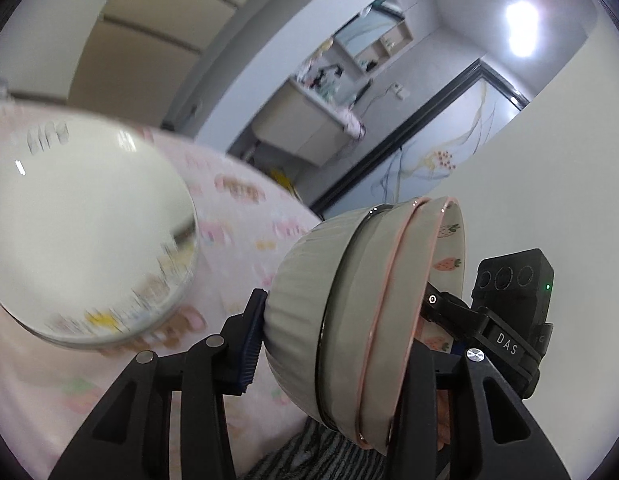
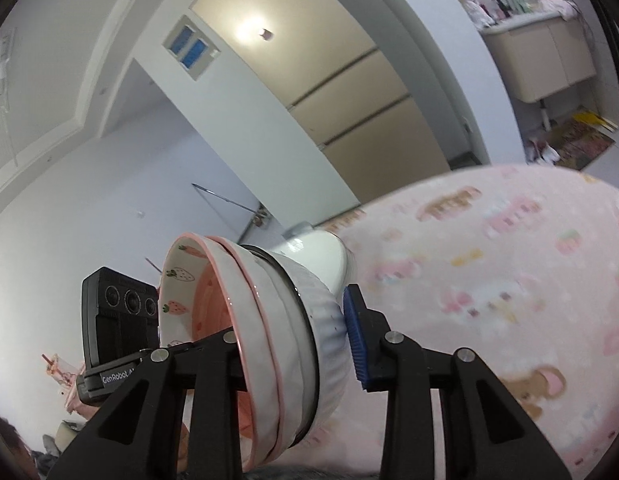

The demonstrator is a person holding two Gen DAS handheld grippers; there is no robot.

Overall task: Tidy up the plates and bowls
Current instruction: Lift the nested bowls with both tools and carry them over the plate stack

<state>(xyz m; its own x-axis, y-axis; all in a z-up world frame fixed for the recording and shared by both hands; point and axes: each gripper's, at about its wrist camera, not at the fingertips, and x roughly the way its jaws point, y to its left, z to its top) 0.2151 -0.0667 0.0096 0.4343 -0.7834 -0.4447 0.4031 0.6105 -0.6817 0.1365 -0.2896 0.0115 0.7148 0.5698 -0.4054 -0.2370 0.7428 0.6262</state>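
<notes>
A stack of nested bowls point(image 1: 349, 312) hangs tipped on its side above the pink patterned tablecloth point(image 1: 237, 216). Its outer bowl is ribbed and white. Inside sit a dark-rimmed bowl and pink-rimmed strawberry bowls. My left gripper point(image 1: 341, 312) is shut on the stack's wall, blue pad on the ribbed outside, the other finger inside the rim. In the right wrist view the same stack point(image 2: 293, 328) is clamped by my right gripper point(image 2: 289, 334), blue pad point(image 2: 355, 332) against the ribs. Each view shows the other gripper's black camera housing point(image 1: 513, 288) point(image 2: 117, 312) beyond the bowls' open mouth.
A large white plate point(image 1: 89, 232), blurred, lies on the cloth to the left. A white vessel point(image 2: 317, 256) shows just behind the stack. The tablecloth point(image 2: 489, 280) spreads to the right. A striped sleeve point(image 1: 321, 456) is under the bowls. A beige fridge point(image 2: 349, 92) and a counter point(image 1: 305, 128) stand beyond.
</notes>
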